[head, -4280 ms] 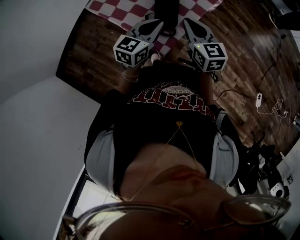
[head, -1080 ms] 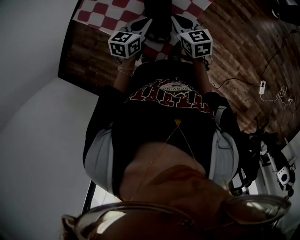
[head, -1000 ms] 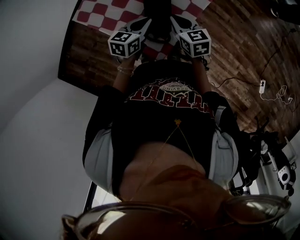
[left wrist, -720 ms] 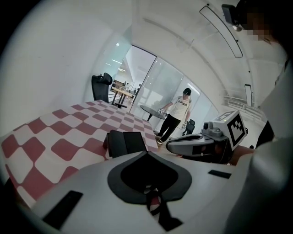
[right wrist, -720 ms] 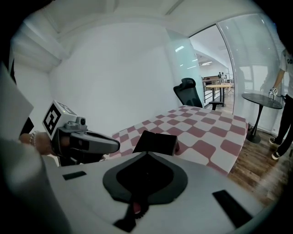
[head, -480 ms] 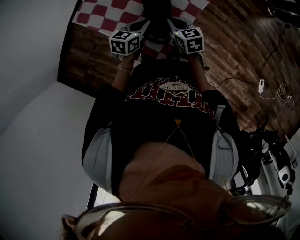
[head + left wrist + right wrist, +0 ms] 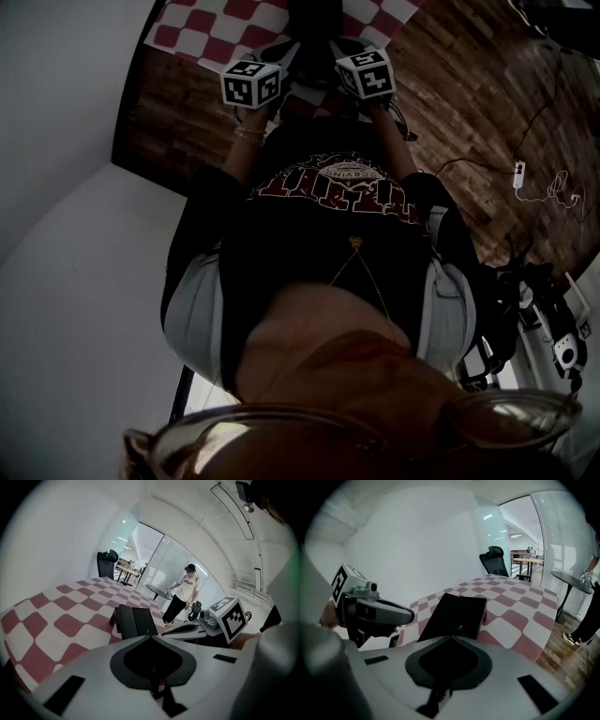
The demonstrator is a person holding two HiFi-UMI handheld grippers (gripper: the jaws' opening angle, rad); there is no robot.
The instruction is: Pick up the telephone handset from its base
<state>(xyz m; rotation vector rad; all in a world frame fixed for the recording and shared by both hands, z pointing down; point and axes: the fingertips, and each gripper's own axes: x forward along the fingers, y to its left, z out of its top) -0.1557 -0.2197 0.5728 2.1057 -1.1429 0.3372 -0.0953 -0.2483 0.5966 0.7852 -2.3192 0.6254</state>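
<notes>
The black telephone (image 7: 133, 622) stands on a red-and-white checked tablecloth (image 7: 56, 616). In the right gripper view the telephone (image 7: 458, 615) sits just beyond my jaws. I cannot tell the handset from the base. My left gripper (image 7: 150, 637) is shut and empty, a short way in front of the telephone. My right gripper (image 7: 450, 637) is also shut and empty, at the same distance. In the head view the left gripper (image 7: 279, 54) and right gripper (image 7: 336, 49) flank the dark telephone (image 7: 314, 23) at the top edge.
My own torso fills most of the head view. Wooden floor (image 7: 469, 112) with cables and a white plug strip (image 7: 518, 173) lies to the right. A person (image 7: 180, 597) stands far behind the table. An office chair (image 7: 493, 562) stands beyond the table.
In the head view the right gripper's marker cube has moved up and left, closer to the left one and the telephone. The left gripper has hardly shifted.
</notes>
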